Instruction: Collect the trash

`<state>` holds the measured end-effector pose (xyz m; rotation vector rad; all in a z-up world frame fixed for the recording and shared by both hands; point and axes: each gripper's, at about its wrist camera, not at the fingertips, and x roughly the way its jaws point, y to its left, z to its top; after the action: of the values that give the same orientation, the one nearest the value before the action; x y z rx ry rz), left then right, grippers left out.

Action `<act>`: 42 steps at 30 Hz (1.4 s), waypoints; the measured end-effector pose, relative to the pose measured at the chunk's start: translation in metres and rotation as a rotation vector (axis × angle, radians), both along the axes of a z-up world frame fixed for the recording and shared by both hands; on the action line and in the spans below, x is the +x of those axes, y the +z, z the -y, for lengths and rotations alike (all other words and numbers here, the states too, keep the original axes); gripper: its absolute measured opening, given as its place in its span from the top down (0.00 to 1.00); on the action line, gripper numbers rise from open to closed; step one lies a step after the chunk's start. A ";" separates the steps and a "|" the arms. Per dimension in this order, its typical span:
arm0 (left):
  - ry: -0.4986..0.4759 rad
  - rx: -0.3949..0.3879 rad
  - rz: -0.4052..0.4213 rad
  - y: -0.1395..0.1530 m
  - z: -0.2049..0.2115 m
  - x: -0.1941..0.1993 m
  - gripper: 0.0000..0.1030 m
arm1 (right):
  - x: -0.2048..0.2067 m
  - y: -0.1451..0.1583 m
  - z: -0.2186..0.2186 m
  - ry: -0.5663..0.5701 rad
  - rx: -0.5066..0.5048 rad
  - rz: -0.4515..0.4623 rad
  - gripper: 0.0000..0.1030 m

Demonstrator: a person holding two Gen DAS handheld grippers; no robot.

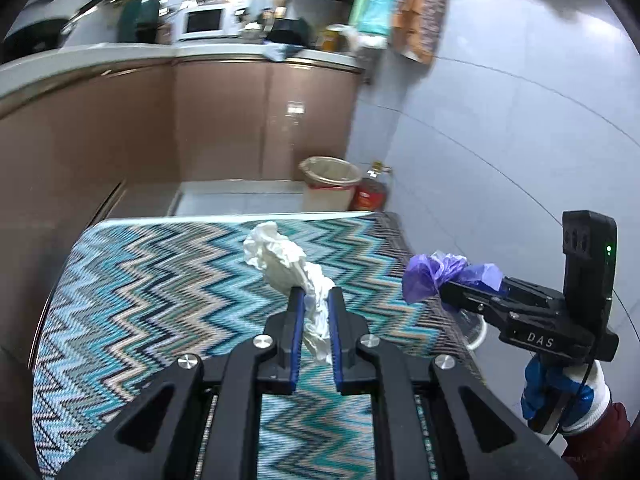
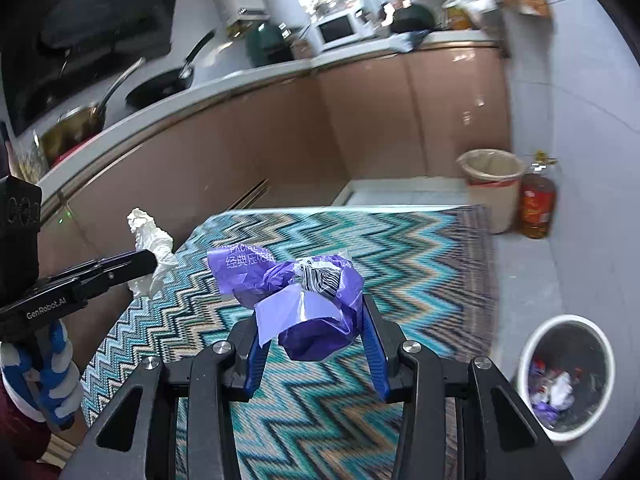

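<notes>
White crumpled tissue (image 1: 280, 260) pinched between the blue pads of the left gripper (image 1: 316, 300), jaws nearly closed on it, most of the wad sticking out past the tips at the centre of the left wrist frame. Seen again at the left edge of the right wrist frame, held clear of the zigzag tablecloth (image 2: 400, 248). Purple plastic wrapper (image 2: 304, 300) clamped in the right gripper (image 2: 316, 320), jaws about a third apart and pressed on the bundle's sides, white barcode patch facing up, printed flap spread toward upper left. Same wrapper visible at the right of the left wrist frame, bunched at the gripper's tip just past the table's right edge. Gloved hand (image 1: 560, 392), blue and white, wrapped round the right gripper's handle at lower right there. White round bin (image 2: 532, 352) on the floor at lower right of the right wrist frame, already holding scraps. Lined tan bin (image 2: 492, 184) and oil bottle (image 2: 536, 204) side by side against the wall beyond the table. Brown cabinets (image 1: 220, 120) across the upper background, blurred.
</notes>
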<state>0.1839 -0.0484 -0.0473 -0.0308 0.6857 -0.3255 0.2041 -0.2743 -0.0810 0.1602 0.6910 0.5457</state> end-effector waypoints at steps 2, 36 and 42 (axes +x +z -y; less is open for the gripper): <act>-0.056 0.020 0.001 0.005 0.031 0.000 0.89 | -0.010 0.001 0.029 -0.050 0.013 0.010 0.62; -0.489 0.157 -0.334 -0.165 0.430 0.177 0.67 | 0.062 -0.176 0.325 -0.627 -0.113 -0.320 0.43; -0.469 0.133 -0.337 -0.165 0.423 0.182 0.61 | 0.059 -0.182 0.330 -0.640 -0.106 -0.337 0.42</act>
<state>0.3656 -0.4717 -0.2125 0.2087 1.0486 -0.7343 0.2627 -0.6040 -0.2632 0.3630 0.9398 -0.1377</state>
